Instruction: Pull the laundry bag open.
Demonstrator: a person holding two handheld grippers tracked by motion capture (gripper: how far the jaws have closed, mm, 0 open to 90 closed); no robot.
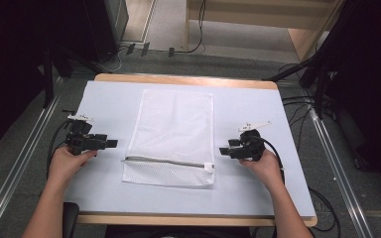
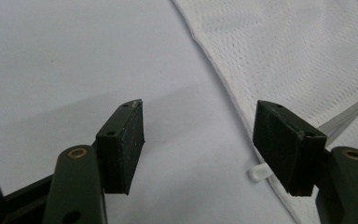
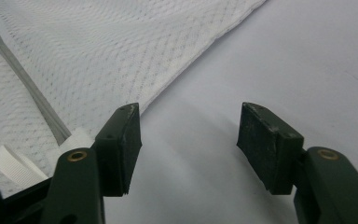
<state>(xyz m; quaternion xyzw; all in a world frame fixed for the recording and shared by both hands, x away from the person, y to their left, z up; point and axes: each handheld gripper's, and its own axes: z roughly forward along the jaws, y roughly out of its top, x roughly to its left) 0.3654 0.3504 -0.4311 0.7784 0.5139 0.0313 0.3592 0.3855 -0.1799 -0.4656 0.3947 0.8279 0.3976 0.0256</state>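
Surface: pale blue mat (image 1: 104, 104) over your wooden desk (image 1: 188, 79), grey floor around.
Left gripper (image 1: 110, 144): jaws spread wide, nothing between them; you hold it near the desk's left edge, pointing at the bag.
Right gripper (image 1: 224, 150): jaws likewise apart and empty, toward the right edge.
Mesh laundry bag (image 1: 173, 134): flat at mid-desk between both grippers, untouched.
Zipper (image 1: 166, 161): runs across the bag's near end.

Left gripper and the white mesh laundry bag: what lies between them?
Only bare pale-blue table mat, in the high view, between left gripper and bag.
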